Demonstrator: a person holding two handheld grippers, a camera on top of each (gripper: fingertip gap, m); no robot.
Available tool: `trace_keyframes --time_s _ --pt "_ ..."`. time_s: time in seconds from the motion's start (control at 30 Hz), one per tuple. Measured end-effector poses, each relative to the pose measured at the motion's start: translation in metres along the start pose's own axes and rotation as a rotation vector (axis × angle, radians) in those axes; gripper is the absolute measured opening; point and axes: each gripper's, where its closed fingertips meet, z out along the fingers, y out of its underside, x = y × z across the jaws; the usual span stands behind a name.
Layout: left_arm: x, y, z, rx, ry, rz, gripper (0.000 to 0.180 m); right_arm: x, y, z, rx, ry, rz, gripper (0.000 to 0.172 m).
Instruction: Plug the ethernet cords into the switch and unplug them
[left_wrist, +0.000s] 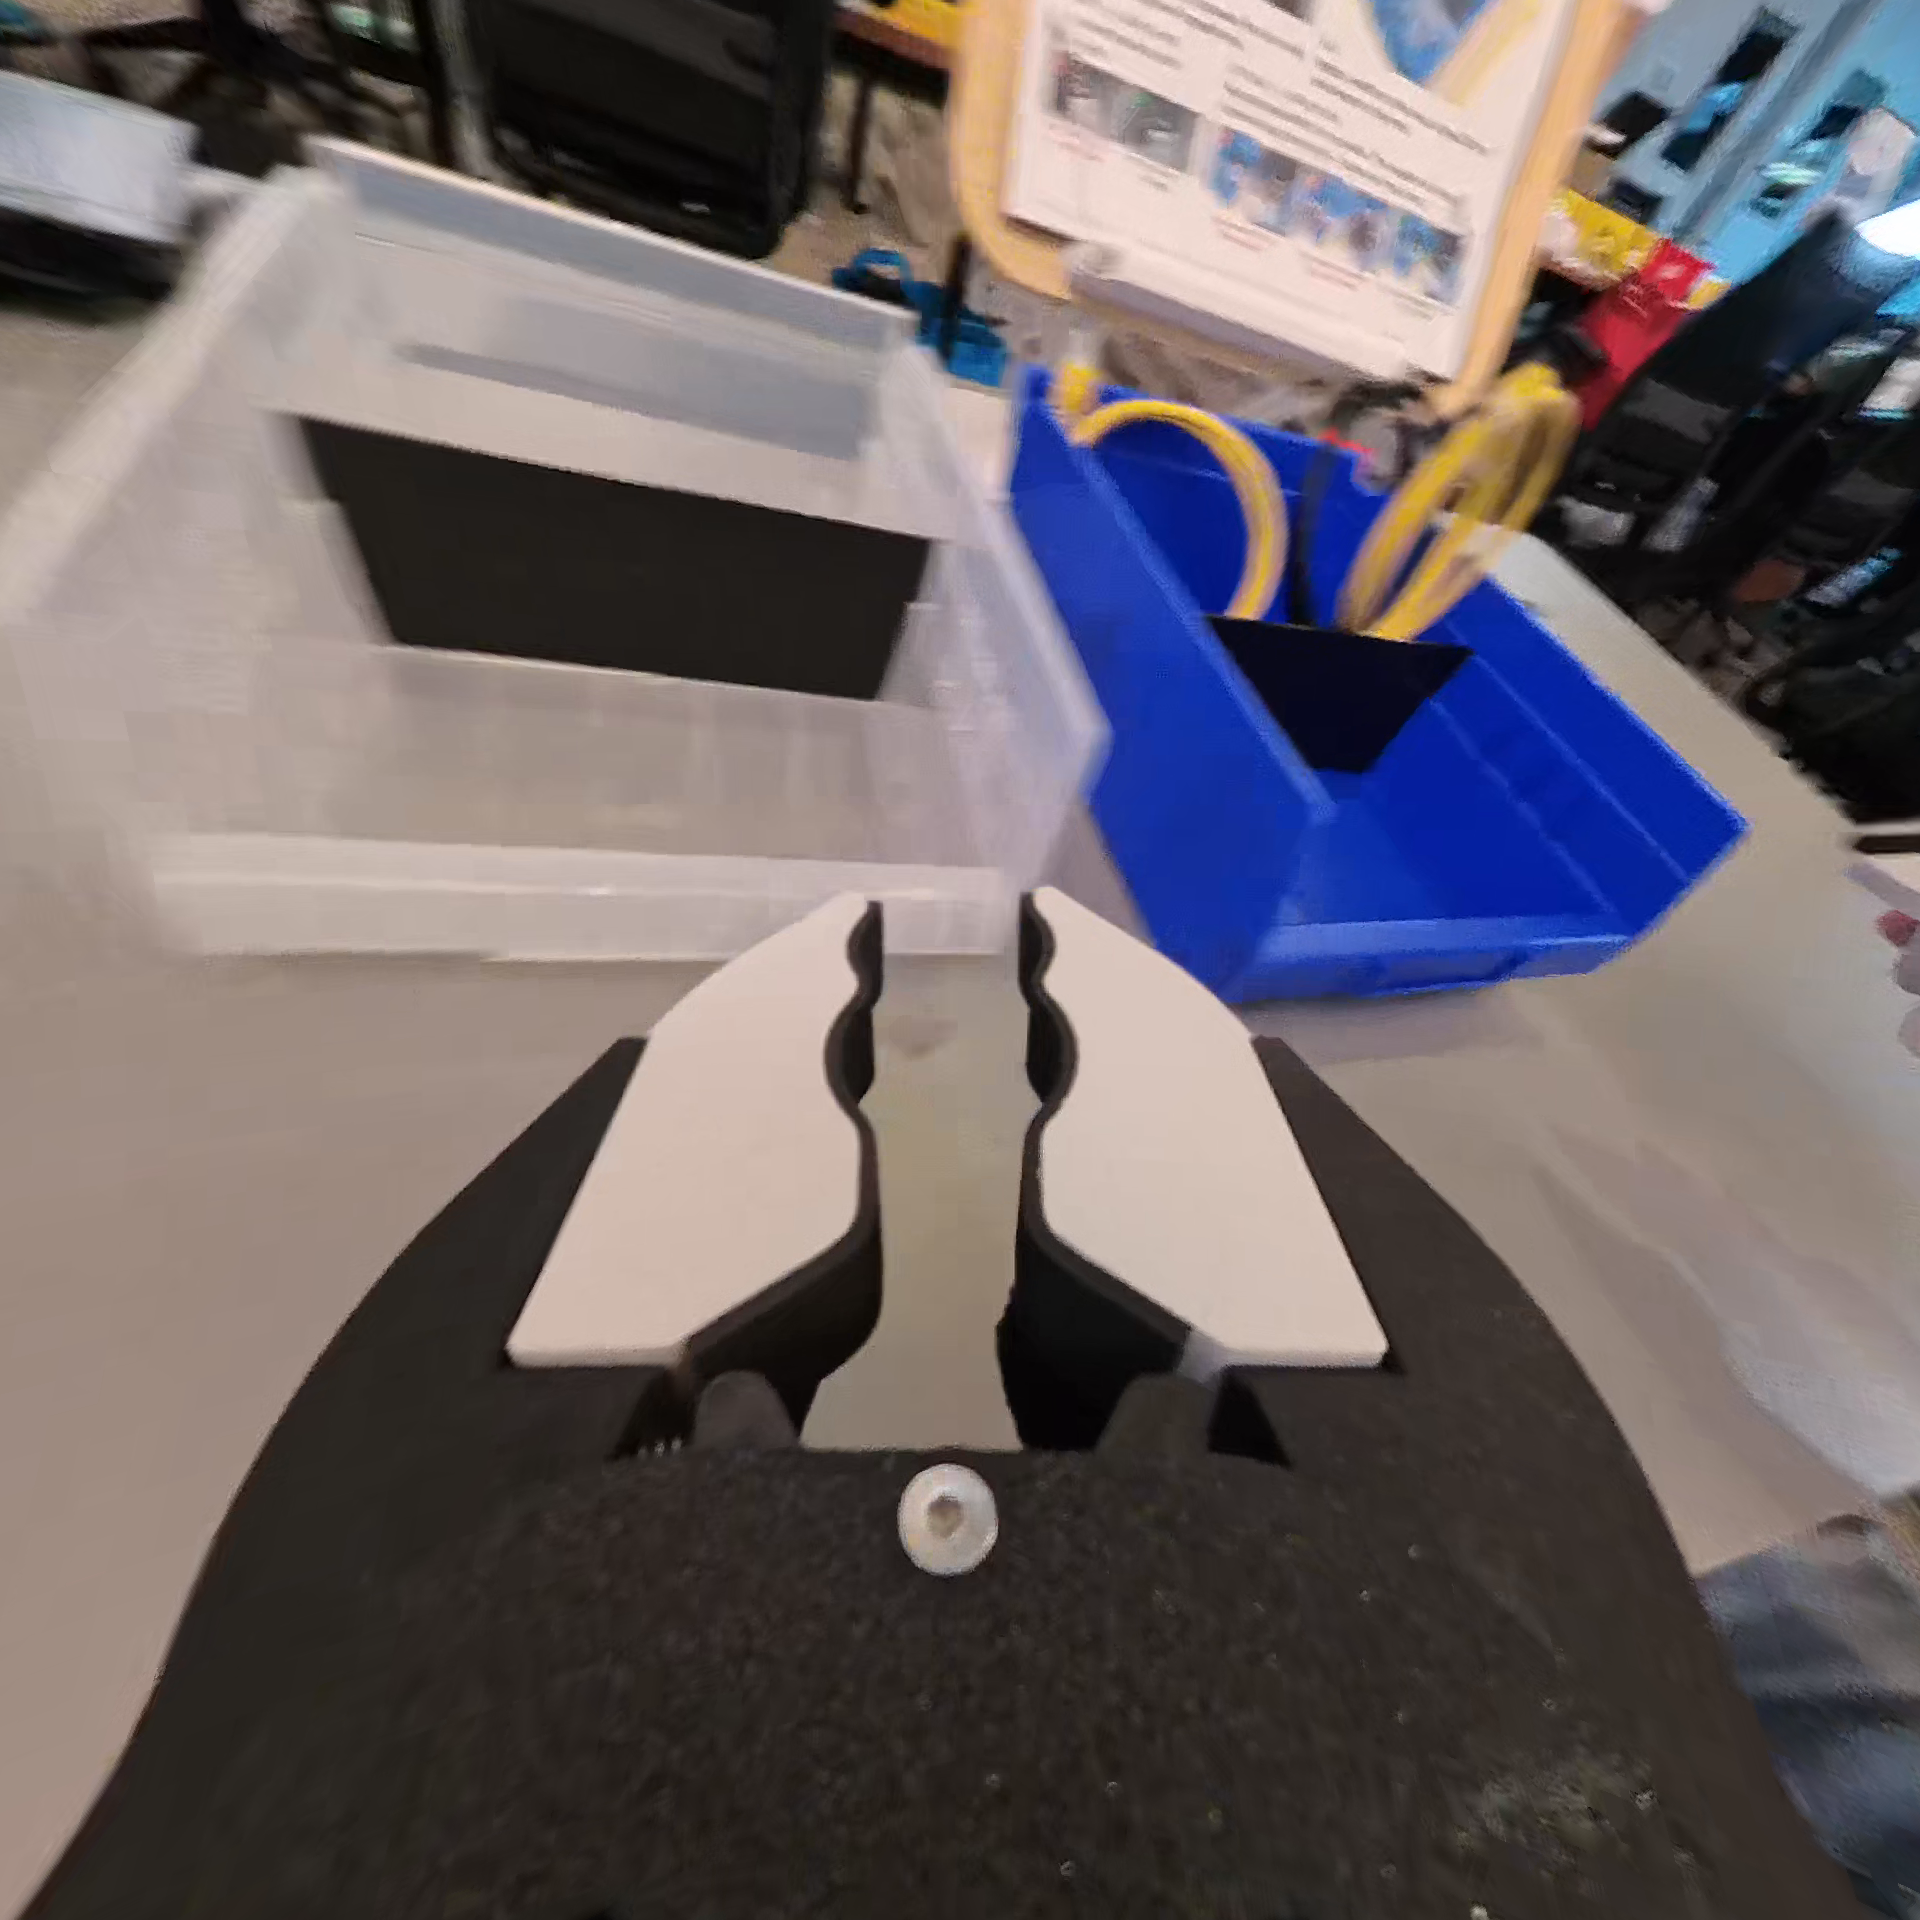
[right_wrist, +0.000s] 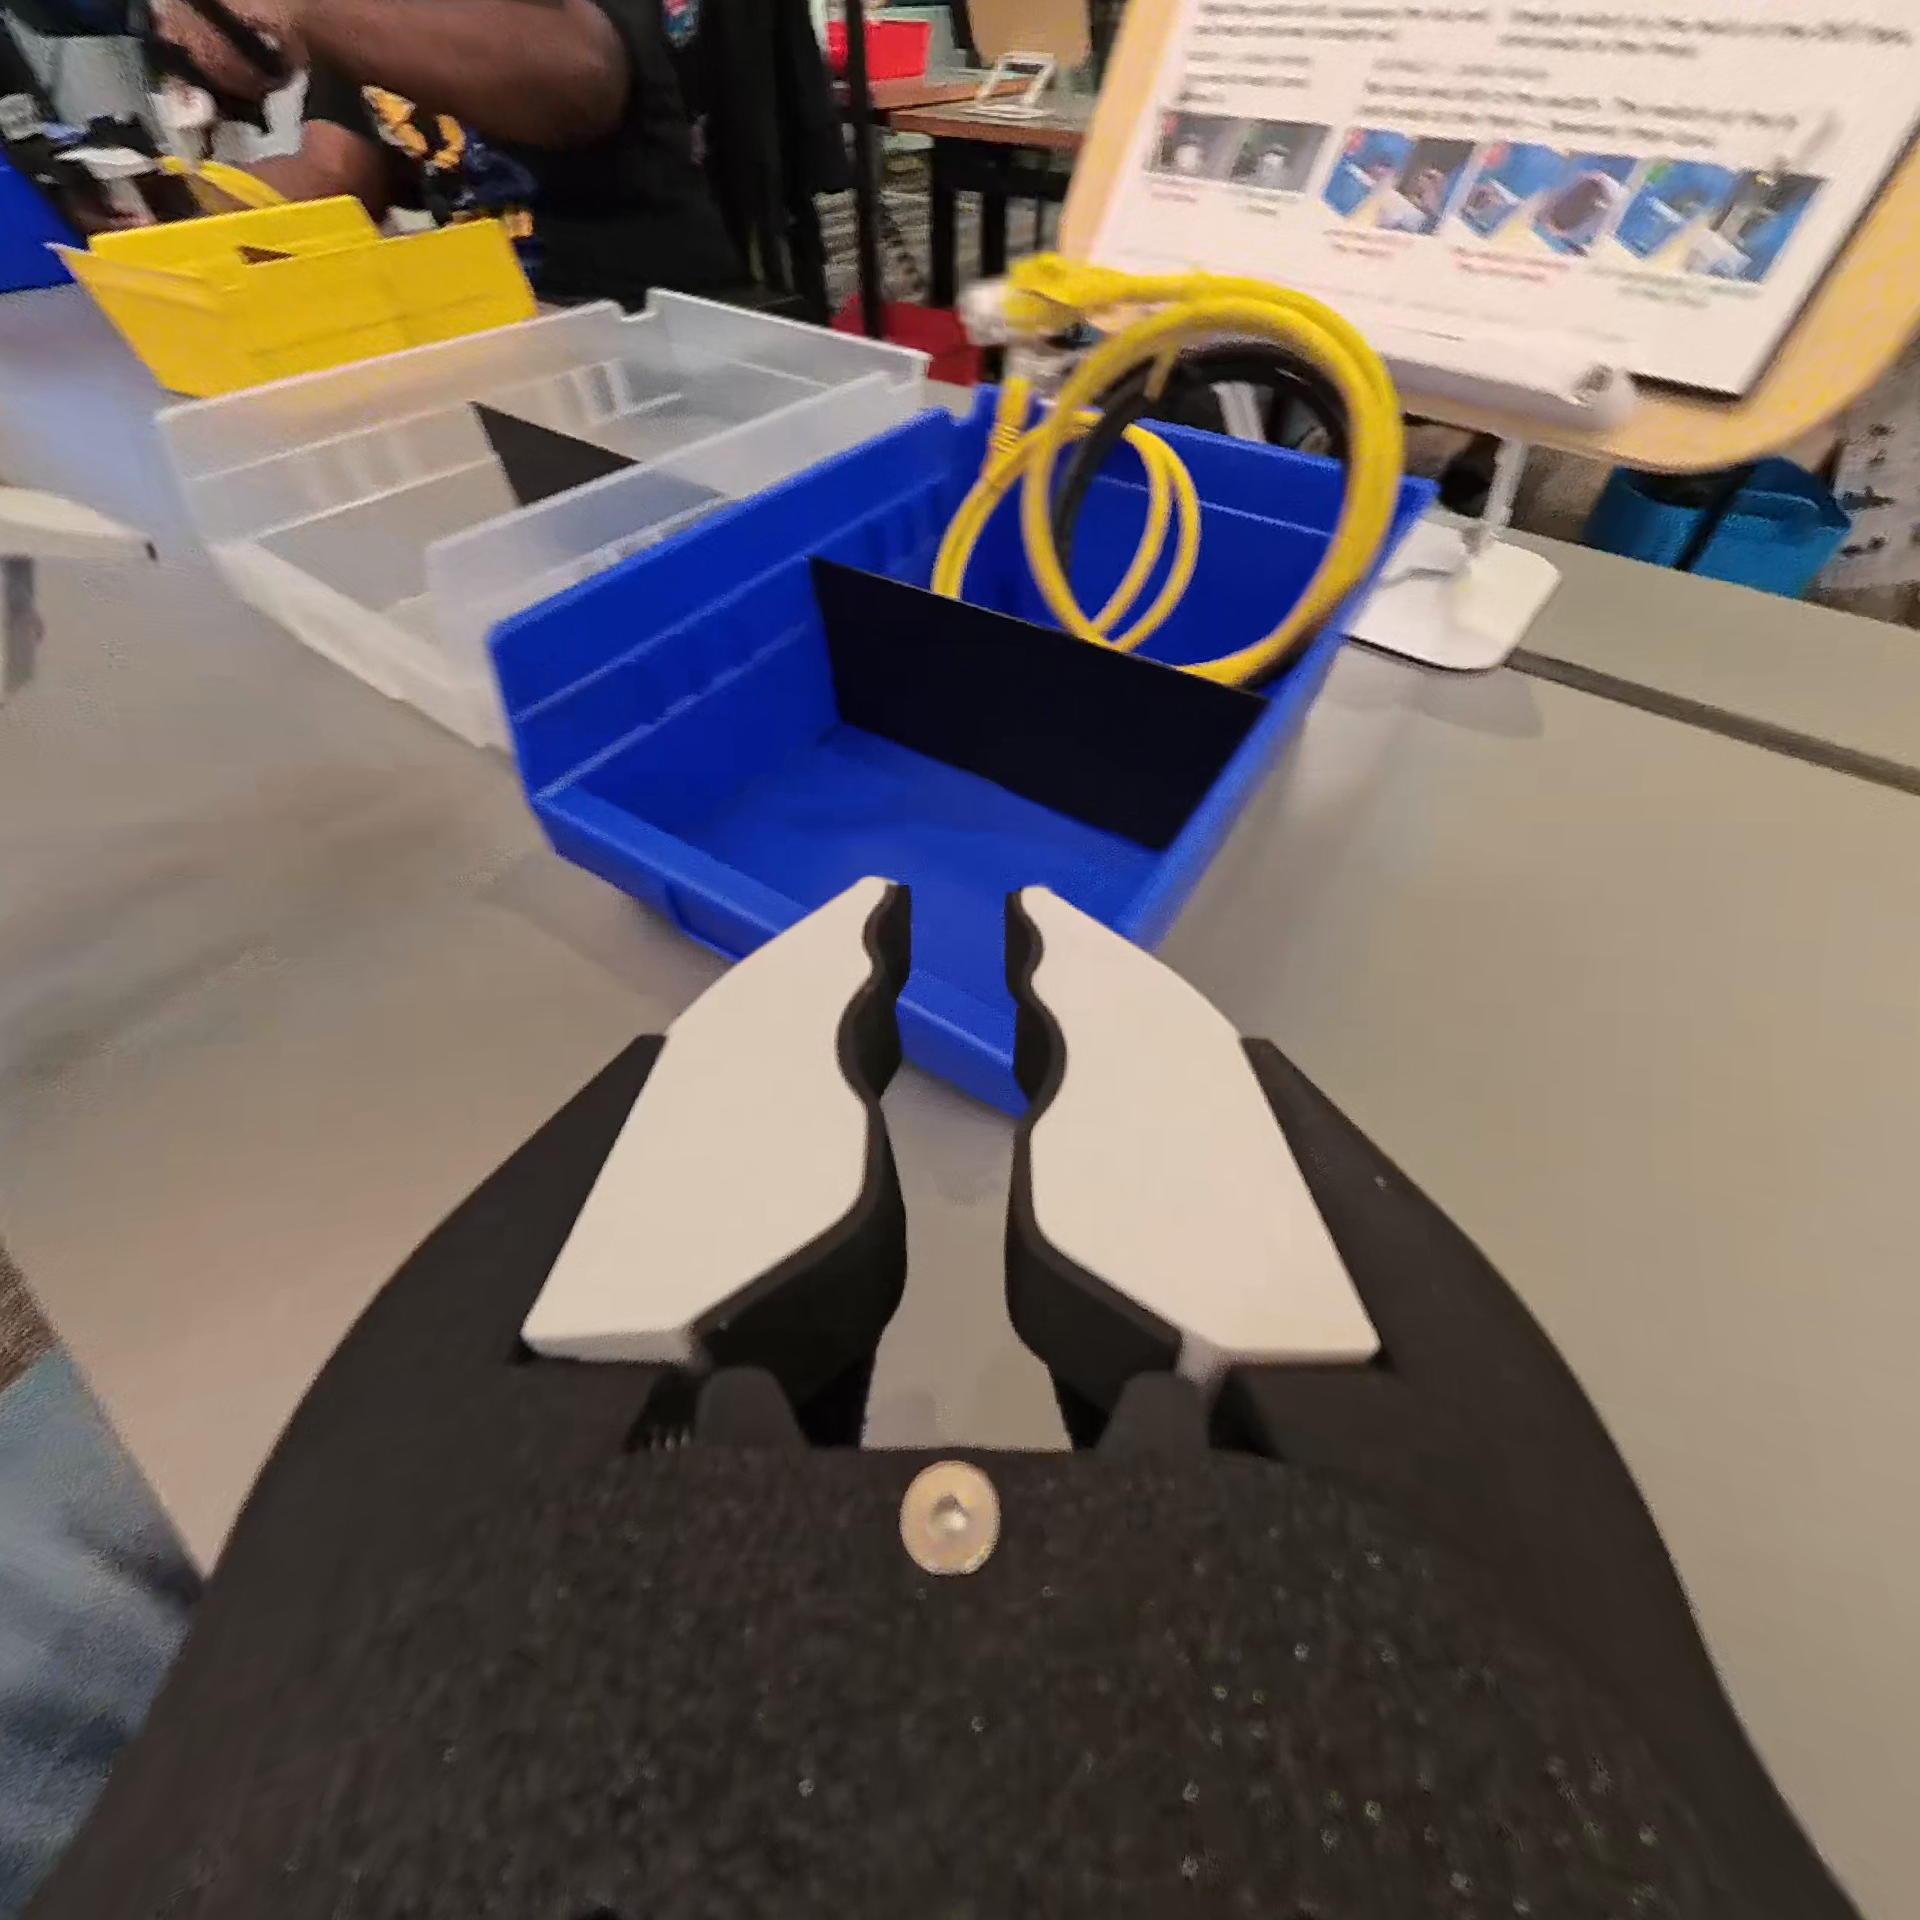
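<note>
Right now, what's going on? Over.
Both jaws open, empty. Yellow cords coiled in blue bin's back section, behind black divider. No switch in sight.

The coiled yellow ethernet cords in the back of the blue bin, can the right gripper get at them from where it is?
Probably yes. The right gripper is open and empty, and the coiled yellow ethernet cords rise above the black divider, reachable from above.

right claw (right_wrist: 957, 914): jaws apart, nothing between pads, over near rim of blue bin
blue bin (right_wrist: 665, 665): on grey bench (right_wrist: 1558, 987), black divider (right_wrist: 1029, 707) across middle, near half bare
yellow ethernet cords (right_wrist: 1164, 499): coiled in far half with a black cord
clear bin (right_wrist: 343, 468): touching blue bin's left side
yellow bin (right_wrist: 301, 291): far left
instruction board (right_wrist: 1507, 208): behind, right
</note>
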Motion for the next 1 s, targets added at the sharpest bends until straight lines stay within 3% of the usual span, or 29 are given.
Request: trace_keyframes --time_s 0.1,0.2,0.3,0.4,0.47,0.57,0.67,0.77,0.87,1.0 --pt "-0.077 -0.011 -0.022 -0.001 -0.106 -0.022 0.036 -0.043 -0.005 0.008 -0.012 -0.127 -0.025 0.017" --pt "-0.131 -0.015 -0.012 -0.049 -0.167 -0.05 0.043 -0.086 0.001 0.021 -0.051 -0.217 -0.086 0.017" --pt "-0.155 -0.023 0.011 -0.075 -0.189 -0.039 0.043 -0.125 0.015 0.032 -0.094 -0.294 -0.136 0.017" --pt "-0.168 -0.027 0.038 -0.109 -0.232 0.015 0.044 -0.161 0.025 0.034 -0.113 -0.419 -0.047 0.018" --pt "-0.173 -0.03 0.056 -0.095 -0.248 0.015 0.042 -0.173 0.032 0.038 -0.137 -0.446 -0.009 0.019" --pt "-0.17 -0.034 0.066 -0.056 -0.261 -0.002 0.005 -0.18 0.04 0.046 -0.176 -0.432 -0.042 0.02" --pt "-0.168 -0.031 0.063 -0.081 -0.304 0.029 0.005 -0.177 0.036 0.054 -0.161 -0.361 -0.069 0.024" --pt "-0.157 -0.021 0.046 -0.092 -0.335 0.019 0.004 -0.175 0.032 0.069 -0.179 -0.28 -0.043 0.022" --pt "-0.14 -0.005 0.019 -0.097 -0.399 0.051 0.004 -0.175 0.041 0.093 -0.291 -0.194 -0.011 0.022" --pt "-0.121 0.018 -0.026 -0.108 -0.475 0.089 0.004 -0.189 0.029 0.115 -0.235 -0.183 0.07 0.049"
